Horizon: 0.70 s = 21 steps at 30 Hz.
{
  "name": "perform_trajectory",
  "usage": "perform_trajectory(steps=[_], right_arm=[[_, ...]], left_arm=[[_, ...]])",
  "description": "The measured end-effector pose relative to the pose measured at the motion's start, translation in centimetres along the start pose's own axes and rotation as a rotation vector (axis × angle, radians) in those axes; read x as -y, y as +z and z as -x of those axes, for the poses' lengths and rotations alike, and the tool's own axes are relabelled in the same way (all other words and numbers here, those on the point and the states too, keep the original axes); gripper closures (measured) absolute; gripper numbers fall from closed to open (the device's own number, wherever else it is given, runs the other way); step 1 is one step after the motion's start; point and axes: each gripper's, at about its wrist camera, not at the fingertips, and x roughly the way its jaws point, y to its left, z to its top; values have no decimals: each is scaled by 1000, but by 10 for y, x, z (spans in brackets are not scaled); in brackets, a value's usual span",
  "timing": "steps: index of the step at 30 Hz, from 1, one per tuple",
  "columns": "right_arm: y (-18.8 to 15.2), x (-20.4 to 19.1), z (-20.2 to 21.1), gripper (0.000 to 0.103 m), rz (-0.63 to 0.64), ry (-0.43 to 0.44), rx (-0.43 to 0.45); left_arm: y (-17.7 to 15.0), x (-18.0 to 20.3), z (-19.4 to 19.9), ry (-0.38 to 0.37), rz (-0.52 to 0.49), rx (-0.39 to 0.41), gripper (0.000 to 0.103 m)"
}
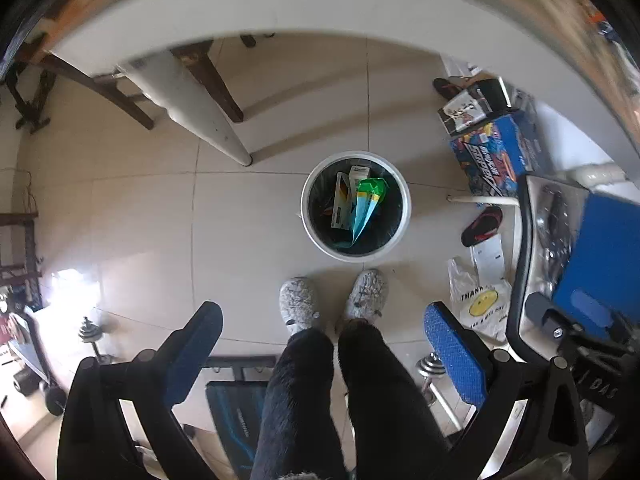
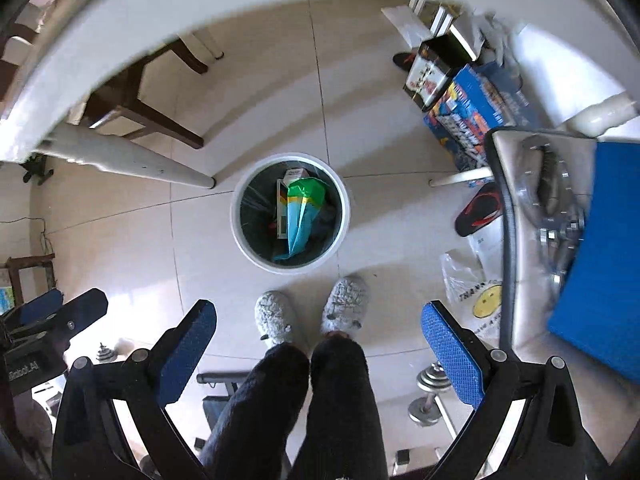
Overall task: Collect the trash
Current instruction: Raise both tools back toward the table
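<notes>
White bin (image 1: pixel 316 236) holds trash. Left gripper (image 1: pixel 322 344) and right gripper (image 2: pixel 318 340) gape wide, empty; the slippery plastic bag (image 1: pixel 480 300) could slide out.

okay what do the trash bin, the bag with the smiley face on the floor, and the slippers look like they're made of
Trash bin: likely plastic, a smooth white rim, with a dark, slightly shiny liner inside.
Smiley-face bag: thin plastic film, white, crinkled and semi-translucent, with printed lettering.
Slippers: a fuzzy grey textile, perhaps fleece or plush knit; the surface looks nubbly and matte. The soles are not visible.
</notes>
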Motion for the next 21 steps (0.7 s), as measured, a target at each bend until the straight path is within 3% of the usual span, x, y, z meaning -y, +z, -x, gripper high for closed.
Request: perform_trajectory(steps=[4, 12, 16, 21], right_arm=[[-14, -7, 64, 0, -2, 14, 34], [-25, -28, 151, 0, -5, 41, 74], [-18, -34, 188, 0, -30, 71, 123], [18, -28, 237, 0, -112, 123, 217]], left_arm=[[-12, -2, 44, -18, -25, 17, 0], [-15, -11, 113, -55, -29, 91, 0], [4, -7, 147, -51, -47, 164, 0], [55, 4, 194, -38, -70, 279, 0]])
